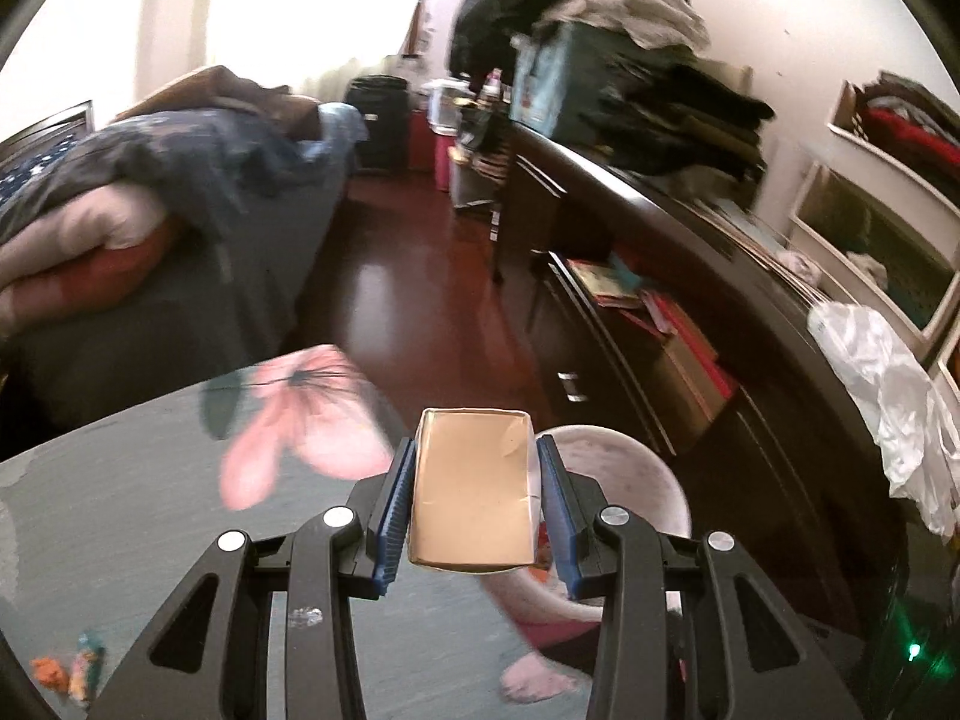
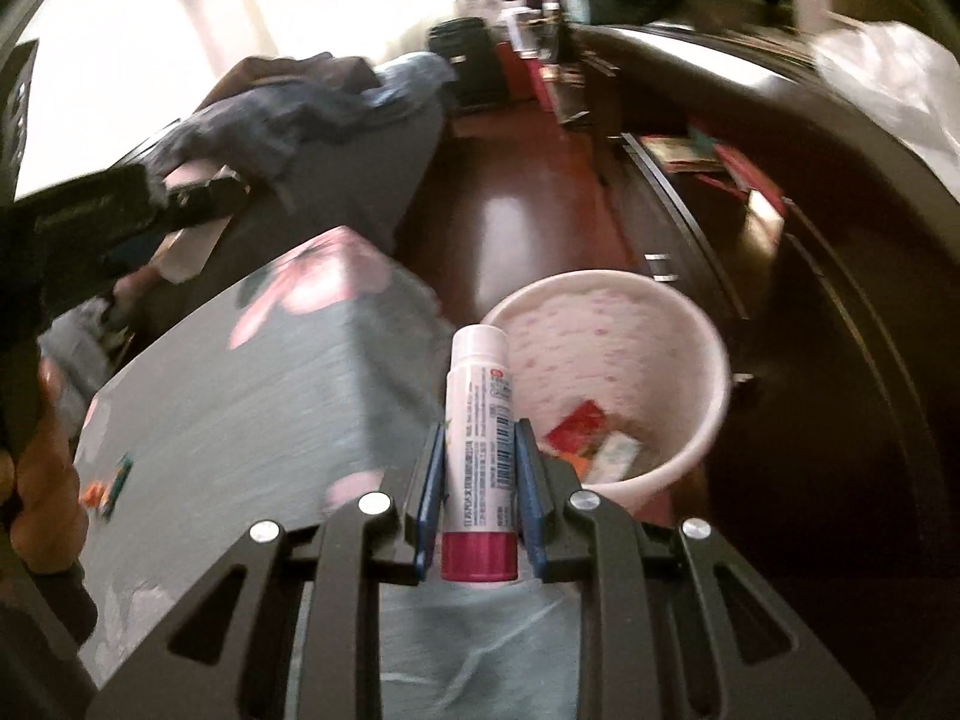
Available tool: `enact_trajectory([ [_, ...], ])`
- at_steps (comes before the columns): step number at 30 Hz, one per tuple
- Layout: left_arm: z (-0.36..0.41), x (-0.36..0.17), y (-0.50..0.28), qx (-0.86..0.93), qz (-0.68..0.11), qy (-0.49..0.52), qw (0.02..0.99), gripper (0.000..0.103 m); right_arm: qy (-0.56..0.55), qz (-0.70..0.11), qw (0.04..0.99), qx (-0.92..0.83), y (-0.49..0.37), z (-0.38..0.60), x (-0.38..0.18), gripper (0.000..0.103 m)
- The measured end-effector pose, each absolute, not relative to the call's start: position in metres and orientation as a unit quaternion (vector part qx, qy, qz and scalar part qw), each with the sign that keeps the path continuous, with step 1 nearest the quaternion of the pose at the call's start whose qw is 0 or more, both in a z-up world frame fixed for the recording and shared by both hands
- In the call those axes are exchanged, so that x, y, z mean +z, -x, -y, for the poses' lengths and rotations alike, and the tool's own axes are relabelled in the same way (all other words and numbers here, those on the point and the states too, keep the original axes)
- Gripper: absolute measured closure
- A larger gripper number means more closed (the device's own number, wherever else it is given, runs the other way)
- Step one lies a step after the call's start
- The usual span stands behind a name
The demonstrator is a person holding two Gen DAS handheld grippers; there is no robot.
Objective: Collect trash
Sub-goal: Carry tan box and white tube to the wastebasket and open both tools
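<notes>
Print on the white tube (image 2: 480, 444) is blurred beyond reading; the pink bin (image 1: 636, 468) is half hidden behind the tan box (image 1: 474, 492).

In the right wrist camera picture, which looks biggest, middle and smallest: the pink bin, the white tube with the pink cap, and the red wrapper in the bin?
1. Pink bin
2. White tube, though it sits close to the camera in the right gripper, so it looks bigger than it is
3. Red wrapper

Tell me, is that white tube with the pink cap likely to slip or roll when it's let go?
Probably both. The white tube looks smooth and round, so it could slide between the right gripper pads and roll on a flat surface. It looks light and stiff; dropped into the pink bin, it should simply fall.
</notes>
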State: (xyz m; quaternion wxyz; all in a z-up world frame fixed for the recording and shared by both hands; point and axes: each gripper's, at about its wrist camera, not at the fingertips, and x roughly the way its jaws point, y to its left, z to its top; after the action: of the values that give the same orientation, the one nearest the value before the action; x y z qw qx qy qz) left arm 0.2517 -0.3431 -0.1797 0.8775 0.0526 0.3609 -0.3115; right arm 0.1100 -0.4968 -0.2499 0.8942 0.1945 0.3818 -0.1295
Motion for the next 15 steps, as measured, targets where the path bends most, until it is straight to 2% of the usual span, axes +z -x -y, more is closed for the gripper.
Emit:
enact_trajectory([
  [15, 0.441, -0.229, -0.258, -0.362, -0.397, -0.083, 0.839, 0.063, -0.205, -0.384, 0.882, -0.18, -0.131, 0.557, -0.28, 0.079],
])
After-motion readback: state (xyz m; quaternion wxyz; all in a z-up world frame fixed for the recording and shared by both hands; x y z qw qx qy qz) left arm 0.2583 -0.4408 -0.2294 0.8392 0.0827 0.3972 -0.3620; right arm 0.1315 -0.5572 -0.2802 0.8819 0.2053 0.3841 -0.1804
